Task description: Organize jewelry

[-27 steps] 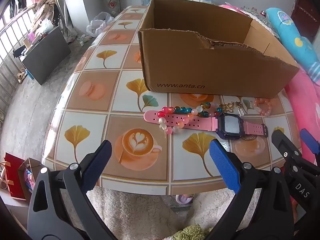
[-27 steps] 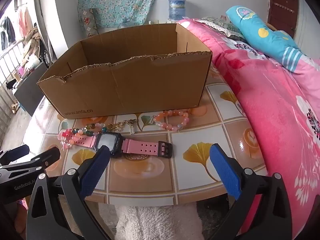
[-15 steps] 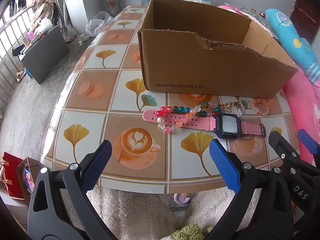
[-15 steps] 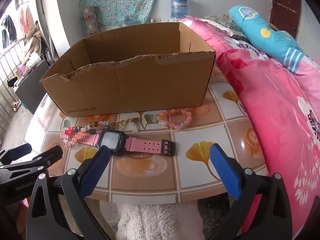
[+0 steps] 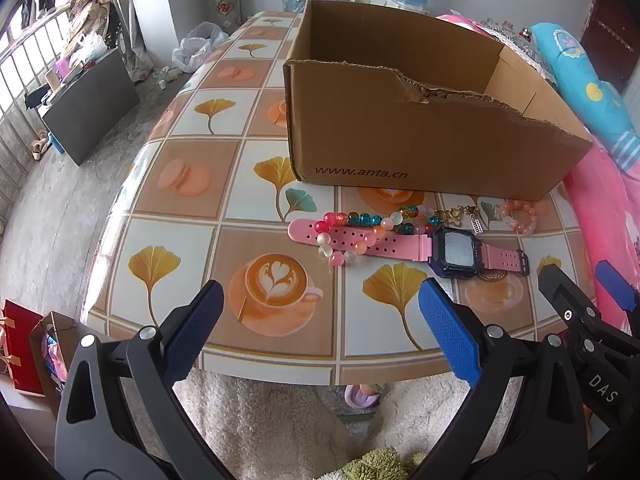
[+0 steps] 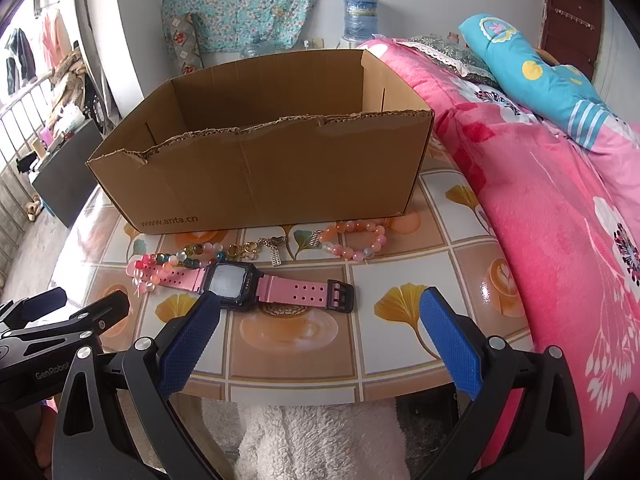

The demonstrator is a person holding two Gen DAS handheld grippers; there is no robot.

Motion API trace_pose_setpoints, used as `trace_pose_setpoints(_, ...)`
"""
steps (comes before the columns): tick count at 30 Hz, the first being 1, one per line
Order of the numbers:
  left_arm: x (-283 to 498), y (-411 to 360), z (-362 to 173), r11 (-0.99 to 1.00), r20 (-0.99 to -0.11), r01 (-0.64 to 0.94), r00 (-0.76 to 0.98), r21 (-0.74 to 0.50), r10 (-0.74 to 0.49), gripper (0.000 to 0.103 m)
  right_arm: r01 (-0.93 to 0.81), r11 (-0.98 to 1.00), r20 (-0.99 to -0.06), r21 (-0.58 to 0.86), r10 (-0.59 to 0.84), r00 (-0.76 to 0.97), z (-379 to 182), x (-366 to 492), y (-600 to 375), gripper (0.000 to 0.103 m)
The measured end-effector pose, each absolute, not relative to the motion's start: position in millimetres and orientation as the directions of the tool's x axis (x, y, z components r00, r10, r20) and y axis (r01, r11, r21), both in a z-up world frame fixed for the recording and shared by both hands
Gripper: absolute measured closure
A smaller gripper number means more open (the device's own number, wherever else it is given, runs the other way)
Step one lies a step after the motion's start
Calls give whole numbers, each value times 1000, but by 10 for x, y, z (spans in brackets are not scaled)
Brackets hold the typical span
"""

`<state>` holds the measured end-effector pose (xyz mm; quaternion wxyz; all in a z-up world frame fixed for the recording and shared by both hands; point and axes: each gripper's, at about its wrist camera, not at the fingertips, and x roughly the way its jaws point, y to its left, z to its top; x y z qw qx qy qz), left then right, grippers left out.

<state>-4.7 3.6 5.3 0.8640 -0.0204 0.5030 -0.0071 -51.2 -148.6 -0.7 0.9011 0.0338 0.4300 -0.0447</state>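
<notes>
Both grippers, left (image 5: 320,316) and right (image 6: 320,322), are held with jaws wide and empty, the pink watch (image 6: 244,280) lying at twelve o'clock on the surface (image 6: 400,276).

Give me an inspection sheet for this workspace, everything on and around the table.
Surface: tiled-pattern table, rounded edge.
Job's things: pink watch, multicolour bead bracelet lying over its strap, gold chain, peach bead bracelet, all in front of the open cardboard box.
Clutter: nothing seen on the table.
Grippers: left gripper and right gripper open, holding nothing.
Cables: nothing seen.
Surroundings: pink bed, water bottle.
</notes>
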Motion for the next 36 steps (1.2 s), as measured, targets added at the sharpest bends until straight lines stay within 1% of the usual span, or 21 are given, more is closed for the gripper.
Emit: trace_pose_setpoints(36, -46, 96, 55, 999, -866, -18, 499, -37, -23, 9, 111, 994, -779, 23, -52, 625, -1, -515, -1490, 6)
